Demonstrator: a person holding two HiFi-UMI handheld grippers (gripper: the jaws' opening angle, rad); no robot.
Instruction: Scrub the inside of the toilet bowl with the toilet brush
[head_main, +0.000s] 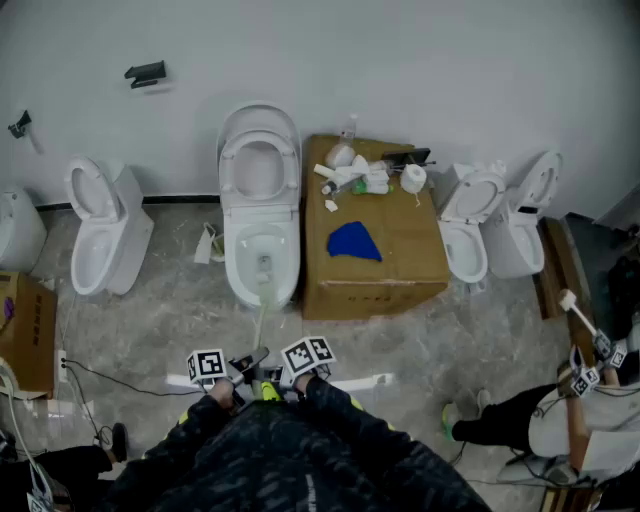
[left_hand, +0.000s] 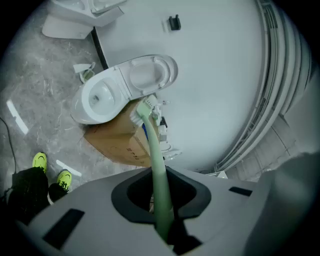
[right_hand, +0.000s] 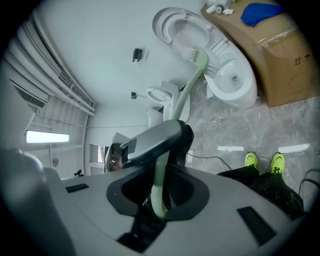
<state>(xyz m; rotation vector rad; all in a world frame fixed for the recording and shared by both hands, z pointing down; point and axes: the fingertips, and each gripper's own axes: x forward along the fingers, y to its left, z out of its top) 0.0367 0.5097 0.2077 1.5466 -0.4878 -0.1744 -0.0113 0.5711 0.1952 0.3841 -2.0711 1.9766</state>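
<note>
- Toilet brush (head_main: 261, 312): pale green handle, white bristle head; held along the centre line of the head view, from the two grippers at lower centre up to the toilet bowl (head_main: 236, 268); the head is seen over the bowl opening, though contact between bristles and porcelain cannot be settled from these views.
- Left gripper (left_hand: 161, 216): jaws clenched on the brush handle, which runs out between them towards the upper centre of the left gripper view.
- Right gripper (right_hand: 159, 202): jaws clamped on the lower end of the same handle; in the right gripper view the grey body of the left gripper is seen just ahead of it on the handle.
- Toilet, white, centre of the head view: lid (head_main: 259, 122) raised against the wall, bowl uncovered.
- Cardboard box (head_main: 400, 262): set just right of the toilet, touching or nearly touching its side; a blue cloth (head_main: 354, 242) is laid on the top, with bottles and a paper roll (head_main: 413, 178) gathered at the far edge.
- Further toilets: one at the left (head_main: 100, 228); two at the right (head_main: 470, 228), beyond the box.
- Yellow-green shoes (right_hand: 263, 161): seen on the grey marbled floor at the lower right of the right gripper view.
- Second person (head_main: 560, 425): lower right corner of the head view, well apart from the toilet.
</note>
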